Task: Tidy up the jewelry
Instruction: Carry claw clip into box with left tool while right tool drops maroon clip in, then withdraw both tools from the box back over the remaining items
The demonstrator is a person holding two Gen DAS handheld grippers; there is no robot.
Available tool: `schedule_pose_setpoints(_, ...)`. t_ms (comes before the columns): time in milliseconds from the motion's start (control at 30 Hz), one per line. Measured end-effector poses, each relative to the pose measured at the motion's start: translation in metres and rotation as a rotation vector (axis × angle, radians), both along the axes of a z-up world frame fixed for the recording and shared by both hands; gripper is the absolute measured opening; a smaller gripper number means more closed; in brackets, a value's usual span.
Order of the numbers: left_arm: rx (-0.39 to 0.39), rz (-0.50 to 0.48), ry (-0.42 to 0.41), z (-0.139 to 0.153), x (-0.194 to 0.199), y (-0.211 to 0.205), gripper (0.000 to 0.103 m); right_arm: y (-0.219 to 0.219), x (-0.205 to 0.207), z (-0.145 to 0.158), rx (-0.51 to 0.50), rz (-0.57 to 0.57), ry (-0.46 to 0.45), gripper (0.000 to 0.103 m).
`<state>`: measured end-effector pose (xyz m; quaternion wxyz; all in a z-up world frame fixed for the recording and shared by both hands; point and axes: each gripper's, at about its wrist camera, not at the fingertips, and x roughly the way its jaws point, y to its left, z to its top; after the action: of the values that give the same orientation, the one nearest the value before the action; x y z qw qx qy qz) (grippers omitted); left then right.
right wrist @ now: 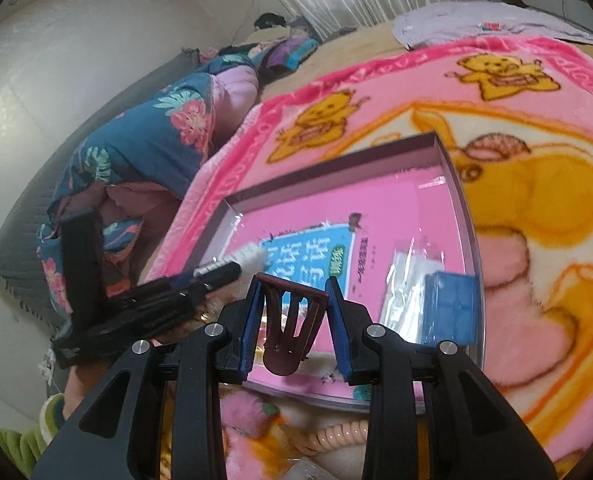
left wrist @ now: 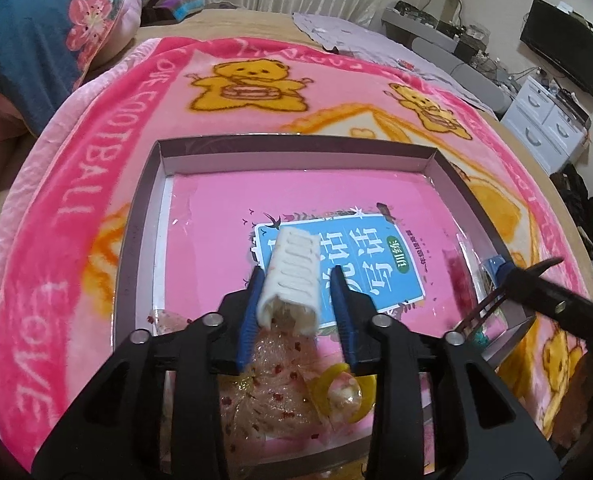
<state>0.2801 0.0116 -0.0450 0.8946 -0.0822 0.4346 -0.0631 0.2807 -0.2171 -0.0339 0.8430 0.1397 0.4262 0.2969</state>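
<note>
A white ribbed hair clip [left wrist: 292, 276] lies between the blue pads of my left gripper [left wrist: 296, 272], over the pink book in a shallow grey-walled box [left wrist: 296, 148]. The clip leans on the left pad, and a narrow gap shows beside the right pad, so these jaws stand open around it. My right gripper [right wrist: 294, 282] is shut on a dark red hair clip [right wrist: 292, 320], held above the box's near side. In the left wrist view the right gripper [left wrist: 512, 276] and its red clip [left wrist: 480, 312] sit at the box's right wall. In the right wrist view the left gripper [right wrist: 232, 270] is at the left.
Clear bags hold a pink sequinned piece [left wrist: 272, 384] and a yellow item [left wrist: 348, 396] at the box's near end. A bagged blue block [right wrist: 450, 304] lies at its right side. A peach coil tie [right wrist: 336, 434] rests on the pink bear blanket [left wrist: 96, 160]. A floral quilt [right wrist: 144, 152] lies to the left.
</note>
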Motion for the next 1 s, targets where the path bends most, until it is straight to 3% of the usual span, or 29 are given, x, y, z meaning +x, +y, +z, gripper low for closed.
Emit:
schedule_pose_setpoints(400,-0.032,0.007,-0.026,0.017,-0.015,0.003,0.037,-0.015,0.004,-0.007,-0.085,-0.082,0.007,0.032)
schedule_pose_setpoints(733,-0.04,0.02,-0.053,0.032,-0.03,0.005,0.041,-0.037,0.003,0.003,-0.078,-0.139,-0.027,0.032)
schedule_pose_setpoints(933,-0.046,0.035,-0.074,0.042,-0.04,0.009,0.047,-0.046,-0.006,0.019,-0.095,-0.164,-0.091,0.049)
schedule_pose_setpoints(1000,-0.045,0.04,-0.082,0.045,-0.043,0.01,0.049,-0.048,-0.01,0.024,-0.099,-0.165,-0.11,0.059)
